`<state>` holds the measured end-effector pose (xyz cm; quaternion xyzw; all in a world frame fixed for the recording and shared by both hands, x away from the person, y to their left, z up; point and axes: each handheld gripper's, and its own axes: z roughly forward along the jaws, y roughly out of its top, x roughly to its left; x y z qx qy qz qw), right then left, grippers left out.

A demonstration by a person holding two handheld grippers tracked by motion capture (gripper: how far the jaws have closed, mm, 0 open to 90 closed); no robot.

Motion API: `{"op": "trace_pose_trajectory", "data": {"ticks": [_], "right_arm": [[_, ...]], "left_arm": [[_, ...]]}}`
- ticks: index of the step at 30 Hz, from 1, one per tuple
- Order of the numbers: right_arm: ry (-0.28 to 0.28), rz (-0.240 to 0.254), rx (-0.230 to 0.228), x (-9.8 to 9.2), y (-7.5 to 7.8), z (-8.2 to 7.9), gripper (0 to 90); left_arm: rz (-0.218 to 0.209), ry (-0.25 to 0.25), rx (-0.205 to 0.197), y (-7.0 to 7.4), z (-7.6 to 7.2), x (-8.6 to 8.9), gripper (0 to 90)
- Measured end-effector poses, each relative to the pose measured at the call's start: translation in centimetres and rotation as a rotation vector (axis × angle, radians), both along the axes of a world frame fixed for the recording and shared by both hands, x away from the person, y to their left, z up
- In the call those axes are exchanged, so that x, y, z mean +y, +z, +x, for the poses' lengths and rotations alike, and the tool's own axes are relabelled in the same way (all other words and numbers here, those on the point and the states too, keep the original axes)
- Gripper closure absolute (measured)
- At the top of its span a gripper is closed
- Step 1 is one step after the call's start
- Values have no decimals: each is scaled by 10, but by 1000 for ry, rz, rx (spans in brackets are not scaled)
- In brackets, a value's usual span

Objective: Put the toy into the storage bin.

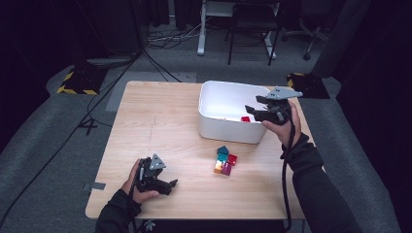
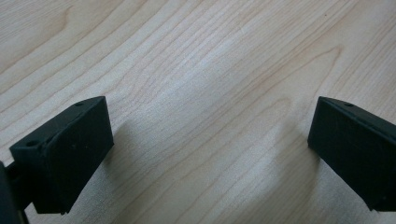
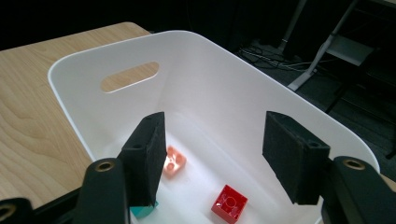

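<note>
The right claw [image 3: 212, 156] hangs over the white tub [image 3: 196, 88] with jaws apart and nothing between them; a red brick [image 3: 229, 203] lies below. The left claw [image 2: 210, 154] rests apart on the bench [image 2: 196, 70]. No writing is readable.

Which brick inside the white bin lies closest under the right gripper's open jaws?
The red brick, on the white bin floor between the right gripper jaws. The pale pink brick lies farther back; the teal one is half hidden.
</note>
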<state>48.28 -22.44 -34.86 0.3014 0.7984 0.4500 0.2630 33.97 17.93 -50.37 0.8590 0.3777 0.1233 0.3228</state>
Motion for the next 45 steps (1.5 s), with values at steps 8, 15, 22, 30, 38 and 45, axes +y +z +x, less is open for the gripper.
{"op": "trace_pose_trajectory", "data": {"ticks": [8, 15, 22, 30, 38, 45], "right_arm": [[54, 8, -39, -6, 9, -24, 396], [104, 26, -46, -9, 8, -51, 390], [161, 2, -19, -5, -16, -69, 384], [197, -34, 25, 0, -47, -78, 377], [246, -31, 78, 2, -75, -85, 364], [265, -30, 124, 3, -98, -88, 389]], "left_arm": [[0, 0, 0, 0, 0, 0, 3], [-1, 0, 0, 0, 0, 0, 3], [0, 0, 0, 0, 0, 0, 3], [-1, -1, -1, 0, 0, 0, 3], [0, -1, 0, 0, 0, 0, 3], [0, -1, 0, 0, 0, 0, 3]]}}
